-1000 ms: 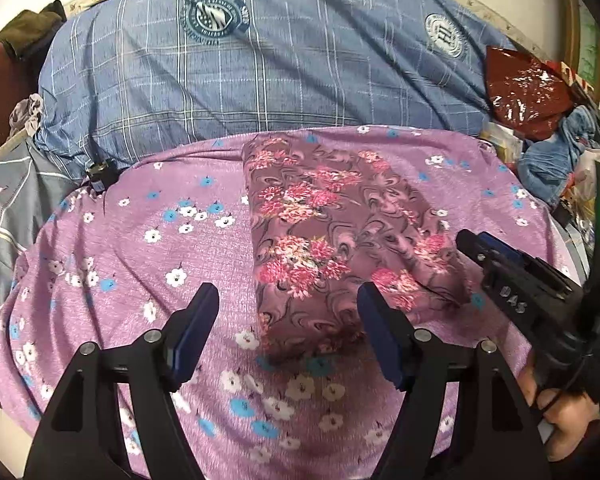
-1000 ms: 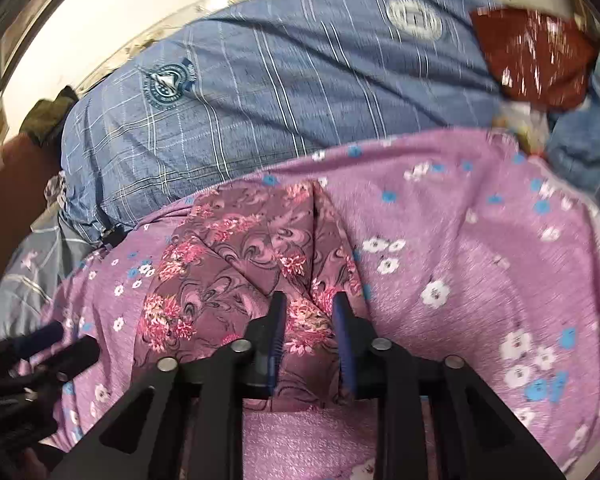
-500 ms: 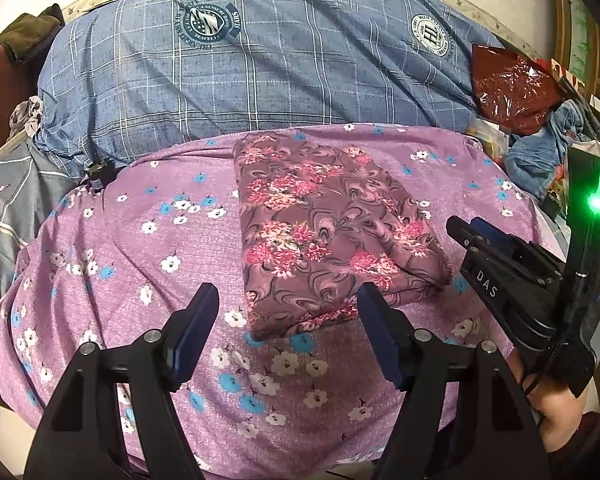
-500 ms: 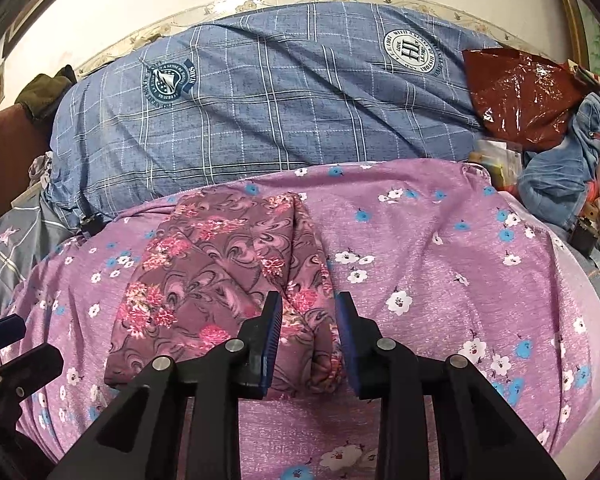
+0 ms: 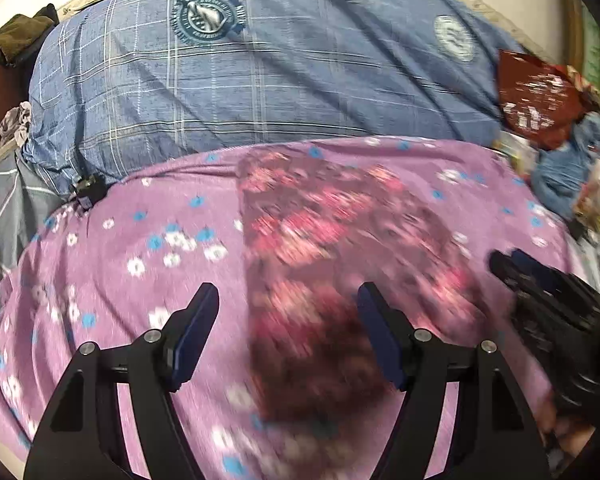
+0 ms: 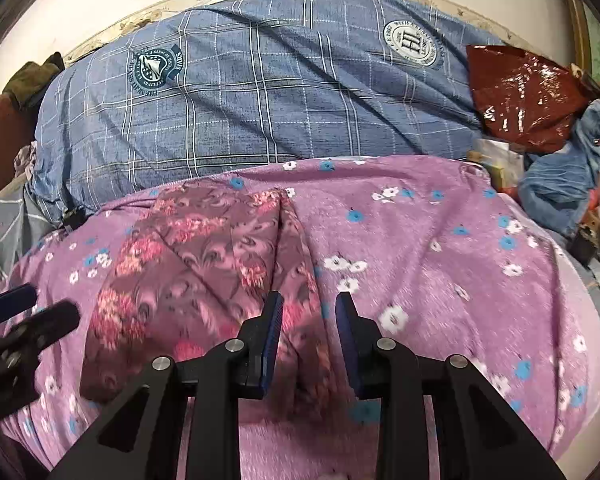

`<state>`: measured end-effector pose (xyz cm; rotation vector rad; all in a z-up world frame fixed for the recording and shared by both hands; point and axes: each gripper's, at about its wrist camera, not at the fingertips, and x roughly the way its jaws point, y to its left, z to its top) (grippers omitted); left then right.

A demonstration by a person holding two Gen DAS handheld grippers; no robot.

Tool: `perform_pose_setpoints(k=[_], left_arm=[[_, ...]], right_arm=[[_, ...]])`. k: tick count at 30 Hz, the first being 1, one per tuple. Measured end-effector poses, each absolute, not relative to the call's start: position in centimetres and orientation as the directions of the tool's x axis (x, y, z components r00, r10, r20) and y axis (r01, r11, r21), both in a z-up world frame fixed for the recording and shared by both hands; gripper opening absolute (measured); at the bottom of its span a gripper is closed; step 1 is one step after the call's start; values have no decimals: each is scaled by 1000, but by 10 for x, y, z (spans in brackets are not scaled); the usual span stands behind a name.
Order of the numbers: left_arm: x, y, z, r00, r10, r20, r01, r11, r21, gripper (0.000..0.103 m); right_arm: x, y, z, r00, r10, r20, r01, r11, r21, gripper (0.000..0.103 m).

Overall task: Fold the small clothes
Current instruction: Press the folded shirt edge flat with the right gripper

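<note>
One folded floral garment (image 6: pixel 204 276), maroon with pink blossoms, lies flat on a purple flowered bedspread (image 6: pixel 440 272). Just over the garment's near right edge hovers the right claw (image 6: pixel 308 336), its jaws narrow, gripping nothing. Over the garment's near left side hovers the left claw (image 5: pixel 288 336), jaws wide, also empty. Behind the garment lies one blue checked duvet (image 6: pixel 268 92) bearing two round crests; one crest shows large letters "HI", its smaller lettering unreadable. Far right of the garment sit one shiny red bag (image 6: pixel 528 92) and crumpled blue denim (image 6: pixel 560 184).
</note>
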<state>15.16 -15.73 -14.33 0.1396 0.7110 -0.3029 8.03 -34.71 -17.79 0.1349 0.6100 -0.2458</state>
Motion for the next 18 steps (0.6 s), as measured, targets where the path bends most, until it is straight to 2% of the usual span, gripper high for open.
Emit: perform_pose_setpoints(k=[4, 7, 13, 15, 18], left_arm=[[209, -155, -160, 671, -162, -723, 245, 969, 10, 73], [234, -147, -171, 661, -153, -734, 189, 981, -35, 73], [248, -140, -190, 644, -186, -742, 230, 972, -44, 75], [249, -139, -192, 645, -197, -738, 246, 968, -43, 77], [252, -143, -196, 640, -199, -742, 292, 956, -4, 79]], right_arm=[[104, -358, -175, 802, -101, -588, 238, 958, 161, 31], [133, -362, -172, 806, -6, -593, 188, 951, 245, 31], [195, -340, -168, 783, 210, -585, 40, 922, 384, 30], [214, -332, -178, 740, 244, -626, 36, 916, 399, 29], [250, -334, -215, 629, 170, -759, 153, 930, 335, 26]])
